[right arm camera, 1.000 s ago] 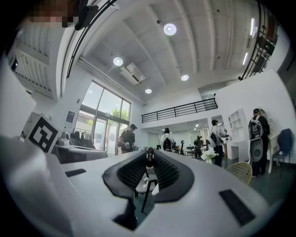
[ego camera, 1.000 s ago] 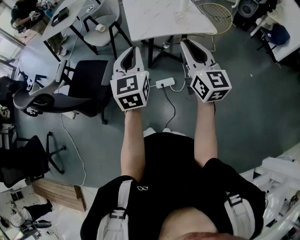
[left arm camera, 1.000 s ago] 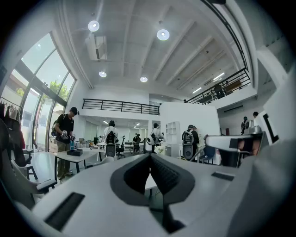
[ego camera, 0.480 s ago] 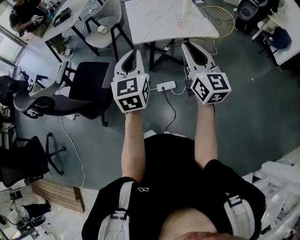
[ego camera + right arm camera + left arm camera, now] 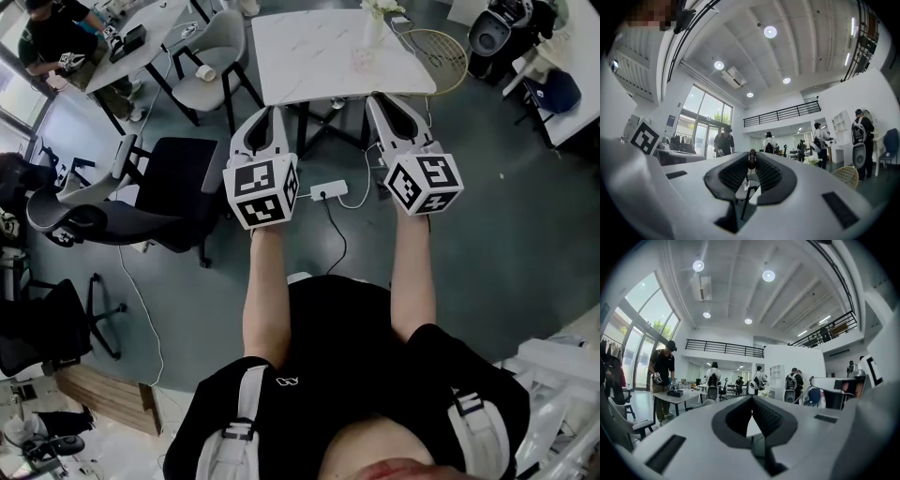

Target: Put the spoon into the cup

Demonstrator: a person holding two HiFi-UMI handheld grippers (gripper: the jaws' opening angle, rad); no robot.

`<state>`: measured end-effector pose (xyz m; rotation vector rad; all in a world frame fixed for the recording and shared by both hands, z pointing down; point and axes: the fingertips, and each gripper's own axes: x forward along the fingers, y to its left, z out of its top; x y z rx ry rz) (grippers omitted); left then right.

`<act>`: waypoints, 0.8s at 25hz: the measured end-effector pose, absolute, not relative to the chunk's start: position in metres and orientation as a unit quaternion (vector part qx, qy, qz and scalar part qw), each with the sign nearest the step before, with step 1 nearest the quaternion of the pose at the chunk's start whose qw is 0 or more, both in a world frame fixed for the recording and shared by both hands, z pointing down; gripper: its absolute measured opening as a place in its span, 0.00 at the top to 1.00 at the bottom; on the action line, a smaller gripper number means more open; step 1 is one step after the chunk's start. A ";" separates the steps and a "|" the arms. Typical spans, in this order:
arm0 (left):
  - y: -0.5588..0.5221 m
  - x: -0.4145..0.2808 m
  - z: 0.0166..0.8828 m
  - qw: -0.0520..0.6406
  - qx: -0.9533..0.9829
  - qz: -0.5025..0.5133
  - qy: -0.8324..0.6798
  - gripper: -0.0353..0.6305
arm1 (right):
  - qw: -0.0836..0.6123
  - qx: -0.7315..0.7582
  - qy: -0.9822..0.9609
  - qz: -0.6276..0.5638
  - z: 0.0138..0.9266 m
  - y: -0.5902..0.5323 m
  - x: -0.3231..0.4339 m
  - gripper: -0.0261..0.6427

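Both grippers are held level over the grey floor, just short of the white marble table [image 5: 309,47]. A small clear cup [image 5: 361,58] stands near the table's right side, beside a vase of white flowers [image 5: 375,17]. My right gripper [image 5: 380,97] points at the table edge below the cup. In the right gripper view its jaws [image 5: 751,160] pinch a small dark end of the spoon [image 5: 751,157]; the rest of the spoon is hidden. My left gripper [image 5: 267,111] is shut with nothing in it, and its pads meet at the tip [image 5: 751,398].
A white power strip [image 5: 330,190] with its cable lies on the floor between the arms. Black office chairs [image 5: 159,187] stand at the left, a grey chair [image 5: 211,66] by the table. A wire basket [image 5: 433,49] sits at the table's right. People stand at desks farther off.
Both grippers have moved forward toward the marble table, which now shows more fully at the top of the head view. Neither gripper's jaws have changed.
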<state>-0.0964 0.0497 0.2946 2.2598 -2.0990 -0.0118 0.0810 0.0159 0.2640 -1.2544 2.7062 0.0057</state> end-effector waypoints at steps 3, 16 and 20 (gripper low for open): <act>0.043 -0.086 0.294 0.026 0.735 -0.004 -0.677 0.92 | 0.080 -0.420 0.904 0.002 0.264 0.009 0.090 0.88; 0.029 -0.099 0.292 0.023 0.724 -0.007 -0.689 0.92 | 0.084 -0.398 0.913 0.004 0.257 -0.012 0.078 0.88; 0.007 -0.106 0.297 0.026 0.729 -0.020 -0.684 0.92 | 0.075 -0.403 0.912 0.017 0.259 -0.030 0.073 0.88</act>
